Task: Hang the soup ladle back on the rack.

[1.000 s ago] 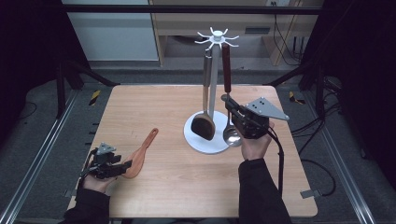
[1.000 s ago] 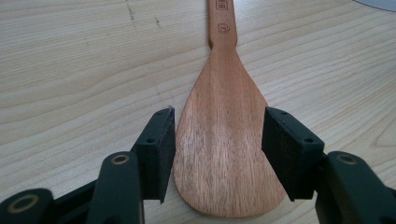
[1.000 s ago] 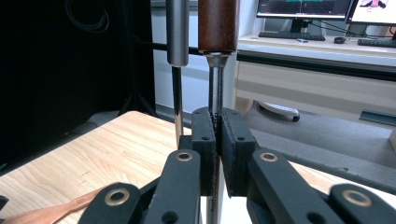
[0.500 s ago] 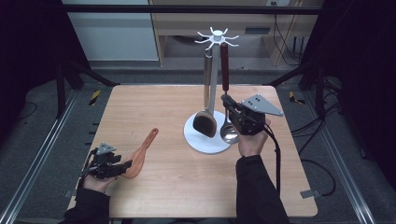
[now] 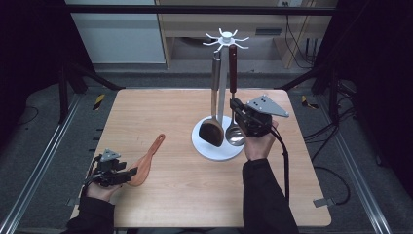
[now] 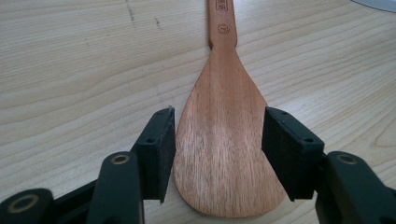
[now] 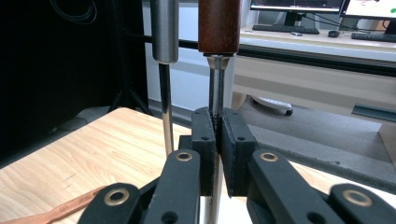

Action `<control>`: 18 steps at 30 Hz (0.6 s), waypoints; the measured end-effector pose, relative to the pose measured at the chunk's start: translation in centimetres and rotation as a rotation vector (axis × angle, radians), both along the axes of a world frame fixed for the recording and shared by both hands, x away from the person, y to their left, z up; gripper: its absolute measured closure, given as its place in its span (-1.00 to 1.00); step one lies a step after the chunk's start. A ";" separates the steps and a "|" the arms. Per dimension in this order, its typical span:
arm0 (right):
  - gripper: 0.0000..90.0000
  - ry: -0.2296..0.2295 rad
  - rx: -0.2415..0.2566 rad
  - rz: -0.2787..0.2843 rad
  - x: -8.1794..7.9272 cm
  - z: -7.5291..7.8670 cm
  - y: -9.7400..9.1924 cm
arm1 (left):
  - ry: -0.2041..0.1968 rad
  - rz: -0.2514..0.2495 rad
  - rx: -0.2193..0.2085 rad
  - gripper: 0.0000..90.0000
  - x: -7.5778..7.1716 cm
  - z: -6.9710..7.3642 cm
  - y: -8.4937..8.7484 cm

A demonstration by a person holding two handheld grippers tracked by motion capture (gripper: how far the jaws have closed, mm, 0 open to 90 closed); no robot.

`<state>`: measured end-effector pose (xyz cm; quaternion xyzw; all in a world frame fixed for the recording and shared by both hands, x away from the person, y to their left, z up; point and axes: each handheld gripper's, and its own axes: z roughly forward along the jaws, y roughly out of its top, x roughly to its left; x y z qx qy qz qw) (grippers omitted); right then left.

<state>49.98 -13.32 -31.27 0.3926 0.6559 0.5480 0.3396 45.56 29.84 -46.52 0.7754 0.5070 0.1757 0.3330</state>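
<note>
**High view: ladle clamped at the rack, spatula held near the table's edge**

High view shows our right gripper (image 5: 238, 113) just beside the white rack (image 5: 220, 146), its jaws pinched tight on the metal shaft of the ladle (image 5: 234, 135) that hangs from the rack's top. A dark spatula (image 5: 212, 130) hangs next to the ladle, closer to the rack's pole. Well apart from the rack, toward our left corner of the table (image 5: 195, 195), our left gripper (image 5: 127, 173) stands with jaws fairly wide, pads pressing both edges of the wooden spatula (image 6: 224, 140), which lies flat on the table.
</note>
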 end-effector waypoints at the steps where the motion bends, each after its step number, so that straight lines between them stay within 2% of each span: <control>1: 0.89 0.000 -0.002 -0.003 0.1 0.0 0.1 | 0.000 0.000 0.000 -0.01 0.0 0.0 0.0; 12: 0.89 0.000 -0.006 -0.012 1.2 -0.3 0.6 | 0.001 -0.001 0.001 -0.01 0.0 0.0 0.0; 18: 0.88 -0.005 -0.025 -0.020 1.8 -0.4 0.9 | -0.001 -0.001 -0.001 -0.01 0.0 0.0 0.0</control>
